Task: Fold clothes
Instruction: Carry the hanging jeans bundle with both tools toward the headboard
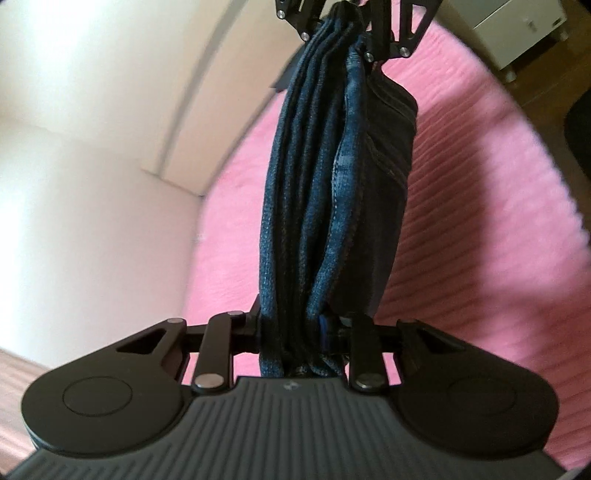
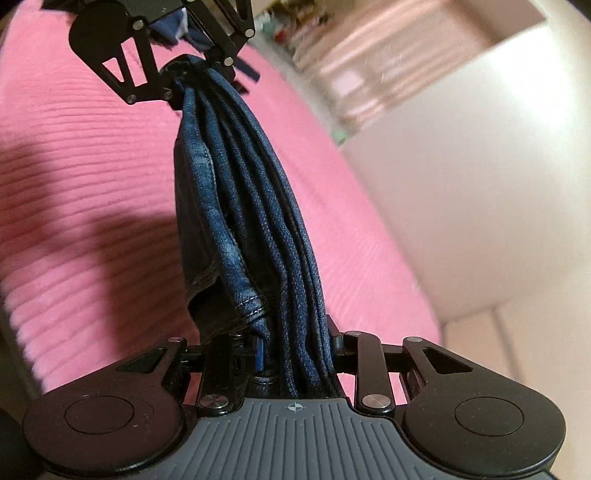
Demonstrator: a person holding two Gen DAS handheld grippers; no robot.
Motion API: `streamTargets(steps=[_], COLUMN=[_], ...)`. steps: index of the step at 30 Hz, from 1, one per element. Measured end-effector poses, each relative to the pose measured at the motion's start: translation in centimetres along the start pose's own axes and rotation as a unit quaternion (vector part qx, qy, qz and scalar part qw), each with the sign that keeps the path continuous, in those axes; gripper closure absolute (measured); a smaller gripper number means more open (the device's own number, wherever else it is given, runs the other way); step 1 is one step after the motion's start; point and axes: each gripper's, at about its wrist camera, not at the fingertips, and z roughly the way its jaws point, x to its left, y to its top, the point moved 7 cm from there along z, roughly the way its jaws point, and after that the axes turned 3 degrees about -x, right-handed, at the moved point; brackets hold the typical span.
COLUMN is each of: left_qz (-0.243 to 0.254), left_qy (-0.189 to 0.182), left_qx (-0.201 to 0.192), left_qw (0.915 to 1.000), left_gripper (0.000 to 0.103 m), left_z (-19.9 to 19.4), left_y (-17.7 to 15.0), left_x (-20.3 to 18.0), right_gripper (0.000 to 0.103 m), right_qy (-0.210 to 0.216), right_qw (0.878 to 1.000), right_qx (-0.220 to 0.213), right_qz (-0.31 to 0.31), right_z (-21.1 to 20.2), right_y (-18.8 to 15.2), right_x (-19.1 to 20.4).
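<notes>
Through my left wrist camera, I am clamping my left gripper (image 1: pixel 303 343) on one end of a bunched pair of dark blue jeans (image 1: pixel 332 192). The jaws are closing narrow around several stacked layers of denim. The cloth is stretching away from me to my right gripper (image 1: pixel 347 26), which is pinching the far end near the top of the view. The jeans are hanging in the air between the two, over a pink ribbed bedspread (image 1: pixel 480 221), not resting on it. I judge I am holding them taut so the layers stay aligned for laying down.

Through my right wrist camera, my right gripper (image 2: pixel 295 350) is gripping the same jeans (image 2: pixel 251 206), jaws drawn in tight on the gathered folds. A stitched hem or pocket edge is sagging on the left side; the blur is leaving me unsure which. My left gripper (image 2: pixel 184 74) is showing beyond, biting the opposite end above the bedspread (image 2: pixel 74 184).
</notes>
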Motion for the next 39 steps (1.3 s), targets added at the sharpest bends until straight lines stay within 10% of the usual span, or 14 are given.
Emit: streamTargets(steps=[12,19,33,39], left_qz=[0.004,0.02,0.081,0.079], left_qy=[-0.17,-0.165,-0.163,-0.129], left_qx=[-0.012,-0.063,-0.172,-0.159], left_qw=[0.9854,0.9841,0.9681,0.9756], left_gripper=[0.08,0.08,0.08,0.079], left_z=[-0.4,4.2,11.6,18.5], left_y=[19.4,29.3,36.7,41.0], left_x=[8.5,11.9,16.3,19.6], right_gripper=[0.076,0.076,0.076,0.076], right_qy=[0.083,0.029,-0.042,-0.058], right_qw=[0.985,0.98,0.965,0.965], right_qx=[0.112,0.154,0.208,0.204], right_qz=[0.105,0.124,0.155,0.156], right_z=[-12.0,-15.7,-15.7,-14.6], right_y=[-6.1,-10.9,-17.6,-22.2], right_x=[-11.5,-18.2,-27.3,-32.3])
